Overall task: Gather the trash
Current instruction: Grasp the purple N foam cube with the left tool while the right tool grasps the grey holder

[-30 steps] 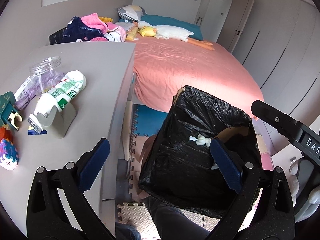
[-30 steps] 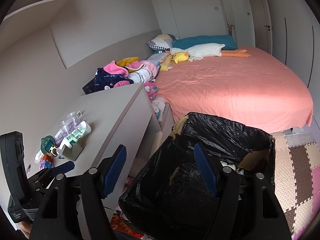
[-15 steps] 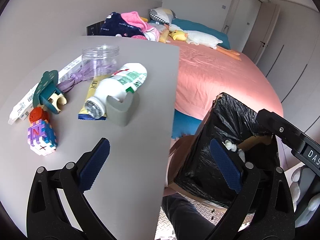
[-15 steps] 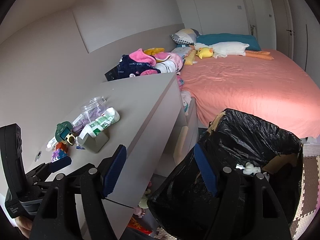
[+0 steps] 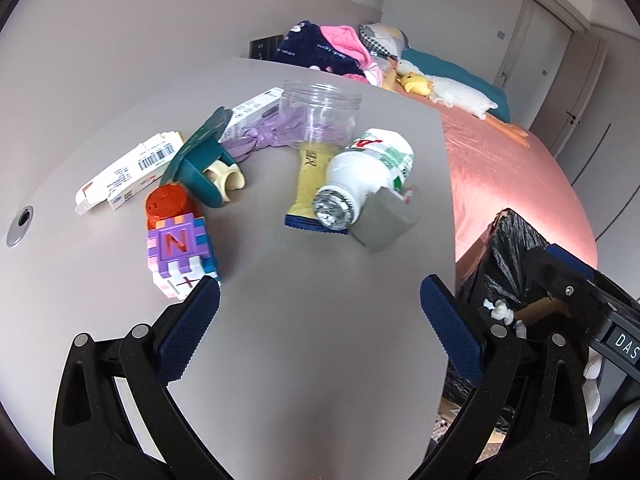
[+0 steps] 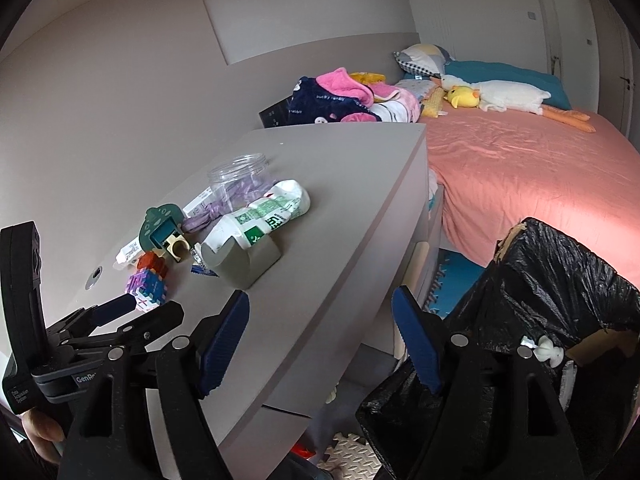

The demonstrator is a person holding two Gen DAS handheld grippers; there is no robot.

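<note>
Your left tool [image 5: 320, 312] apart, empty, low over the tabletop [image 5: 304, 344], white bottle [image 5: 366, 178] lying mid-frame, foil mouth toward you, green label, yellow wrapper [image 5: 308, 178] beside it, your right tool [image 6: 320, 344] apart, black-lined bin [image 6: 560, 292] lower right.

Left tongs [image 5: 320, 316] swung from bin [image 5: 516, 248] to over desk [image 5: 320, 360].

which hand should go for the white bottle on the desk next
Left. Its open tongs hang over the desk, facing the white bottle. The right tongs, also open, sit off the desk edge beside the trash bin.
</note>
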